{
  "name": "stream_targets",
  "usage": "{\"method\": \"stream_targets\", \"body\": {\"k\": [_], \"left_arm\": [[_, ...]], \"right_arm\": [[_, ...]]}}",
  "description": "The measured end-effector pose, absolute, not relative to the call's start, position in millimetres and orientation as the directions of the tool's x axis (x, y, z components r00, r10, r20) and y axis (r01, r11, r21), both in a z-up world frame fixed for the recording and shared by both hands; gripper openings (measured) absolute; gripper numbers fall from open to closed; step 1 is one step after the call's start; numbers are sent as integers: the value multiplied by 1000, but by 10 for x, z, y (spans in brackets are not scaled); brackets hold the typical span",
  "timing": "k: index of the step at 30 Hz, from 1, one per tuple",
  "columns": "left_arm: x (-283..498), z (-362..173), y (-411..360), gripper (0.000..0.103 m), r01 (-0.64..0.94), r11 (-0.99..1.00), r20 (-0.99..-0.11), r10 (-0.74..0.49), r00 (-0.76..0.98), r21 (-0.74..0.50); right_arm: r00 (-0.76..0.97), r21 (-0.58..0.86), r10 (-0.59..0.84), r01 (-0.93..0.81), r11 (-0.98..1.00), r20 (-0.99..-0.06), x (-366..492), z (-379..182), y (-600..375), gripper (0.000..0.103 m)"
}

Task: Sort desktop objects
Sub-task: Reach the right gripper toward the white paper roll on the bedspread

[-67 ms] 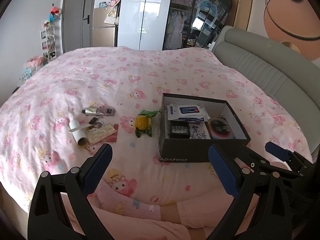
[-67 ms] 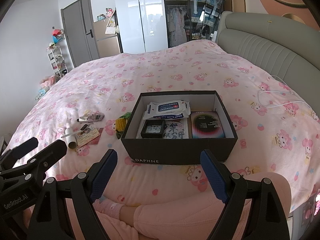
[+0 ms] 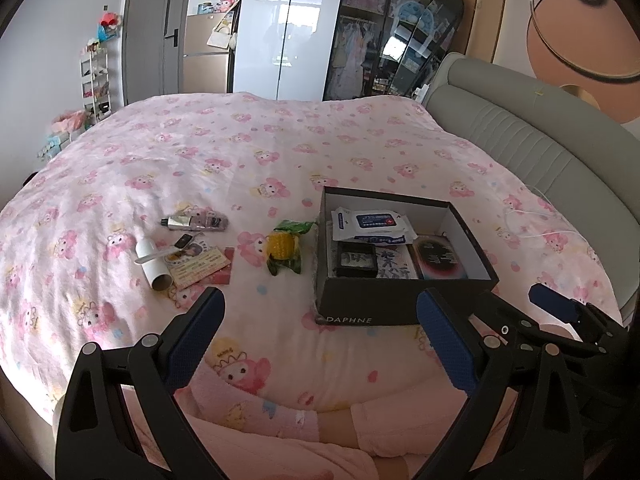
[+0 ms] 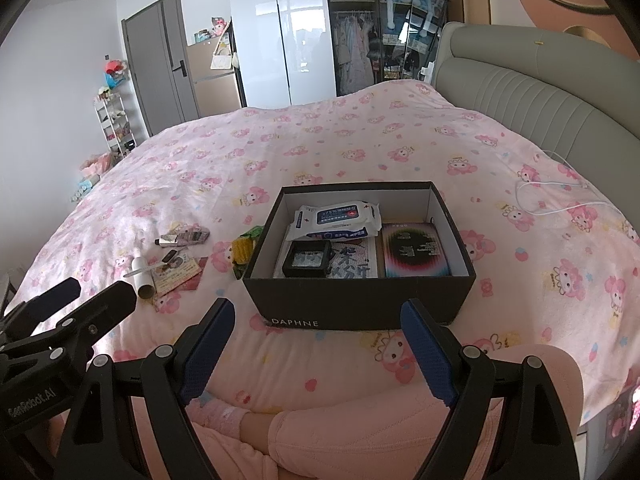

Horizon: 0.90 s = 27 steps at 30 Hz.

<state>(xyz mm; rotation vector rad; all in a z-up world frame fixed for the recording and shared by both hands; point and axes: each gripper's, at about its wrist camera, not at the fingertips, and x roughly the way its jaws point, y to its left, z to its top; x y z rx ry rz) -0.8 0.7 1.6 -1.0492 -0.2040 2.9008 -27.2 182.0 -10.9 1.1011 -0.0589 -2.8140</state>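
Observation:
A black DAPHNE box [image 3: 362,318] [image 4: 360,304] stands on the pink bed. It holds a wet-wipes pack [image 4: 338,220], a small black case [image 4: 306,264], a booklet and a dark card pack [image 4: 414,250]. Left of the box lie a corn toy [image 3: 284,246] [image 4: 244,250], a tube [image 3: 196,221], a white bottle [image 3: 150,258] and cards [image 3: 200,266]. My left gripper [image 3: 320,340] is open and empty, held near the bed's front edge. My right gripper [image 4: 318,350] is open and empty in front of the box.
A grey padded headboard [image 3: 540,152] runs along the right. A white cable [image 4: 548,196] lies on the bed to the right of the box. The person's pink-clad legs [image 4: 360,432] are below the grippers. Wardrobes and a door stand behind.

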Motion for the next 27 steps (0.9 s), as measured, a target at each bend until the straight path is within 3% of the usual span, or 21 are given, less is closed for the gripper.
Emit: {"method": "stream_targets", "body": {"k": [6,8,17,27], "left_arm": [[-89,58,200,98,-23,-998,-626,54,-778,-58],[-114,59,-26,98,-23,-994,-612,86,-786,-111],[-186,-116,-597,98,91,-986,-653,24,-757,-141],[-356,-442,-1530,97,301,-923,-709,-44,-704,-241]], "right_arm": [[-719,87,-138,107,-990,-681,-333,-61,1879,84],[-728,71,-137,121,-990,-672,-364,-35,1834,84],[-721,-37,-160,249,-968,-675,-546,-122,1283,84],[-640,-8,-302,434,-901,-707,-999,-252,426,84]]}}
